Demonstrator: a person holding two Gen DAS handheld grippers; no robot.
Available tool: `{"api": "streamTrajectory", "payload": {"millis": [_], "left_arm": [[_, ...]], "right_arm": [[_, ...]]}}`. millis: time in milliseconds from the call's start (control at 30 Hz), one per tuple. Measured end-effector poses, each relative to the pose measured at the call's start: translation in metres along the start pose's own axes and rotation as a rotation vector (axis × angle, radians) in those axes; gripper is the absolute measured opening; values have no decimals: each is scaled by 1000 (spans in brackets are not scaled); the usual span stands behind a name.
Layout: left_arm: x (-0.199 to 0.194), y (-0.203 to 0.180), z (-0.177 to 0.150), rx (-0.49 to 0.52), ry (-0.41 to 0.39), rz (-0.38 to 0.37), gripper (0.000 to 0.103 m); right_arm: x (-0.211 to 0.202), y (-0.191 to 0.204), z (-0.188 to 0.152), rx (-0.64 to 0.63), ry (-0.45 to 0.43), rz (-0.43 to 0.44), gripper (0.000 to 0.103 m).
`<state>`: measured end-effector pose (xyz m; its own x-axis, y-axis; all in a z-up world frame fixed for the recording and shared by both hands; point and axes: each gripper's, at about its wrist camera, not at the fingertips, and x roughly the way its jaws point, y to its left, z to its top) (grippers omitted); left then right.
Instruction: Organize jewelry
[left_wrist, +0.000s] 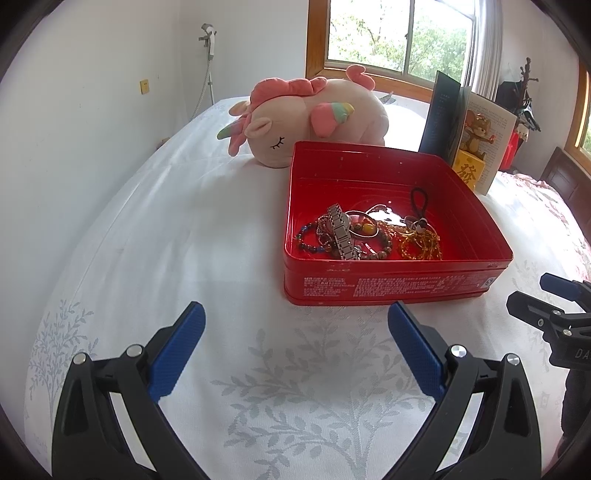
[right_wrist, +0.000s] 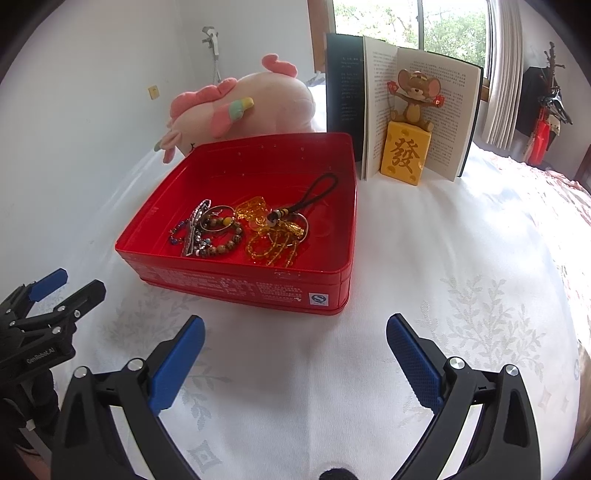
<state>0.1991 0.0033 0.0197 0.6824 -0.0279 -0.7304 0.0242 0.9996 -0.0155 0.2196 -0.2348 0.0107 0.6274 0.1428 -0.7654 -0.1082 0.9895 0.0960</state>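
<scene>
While both jaws gape, the watch (left_wrist: 341, 232) lies front-to-back.

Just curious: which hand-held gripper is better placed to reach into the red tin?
Probably the right hand-held gripper: open, with the red tin and yellow bead strand nearly straight ahead. The left hand-held gripper sees them off-centre.

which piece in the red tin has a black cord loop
The phone-strap charm: its black cord loop reaches toward the tin's back wall. The other pieces are beads, metal links or amber strands.

On the bed (left_wrist: 184, 229) stood an open tin (left_wrist: 391, 284) holding a heap of jewelry (left_wrist: 365, 232), with a plush unicorn (left_wrist: 314, 118) behind it and an upright open book (right_wrist: 413, 107) behind-right, a mouse figurine (right_wrist: 408, 140) standing before its pages.
</scene>
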Motion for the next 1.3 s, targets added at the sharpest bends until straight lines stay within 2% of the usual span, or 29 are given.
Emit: {"api": "streamTrajectory", "payload": {"millis": [1300], "left_arm": [[2, 0, -1, 7, 10, 0, 98]], "right_arm": [[6, -2, 0, -12, 11, 5, 99]]}}
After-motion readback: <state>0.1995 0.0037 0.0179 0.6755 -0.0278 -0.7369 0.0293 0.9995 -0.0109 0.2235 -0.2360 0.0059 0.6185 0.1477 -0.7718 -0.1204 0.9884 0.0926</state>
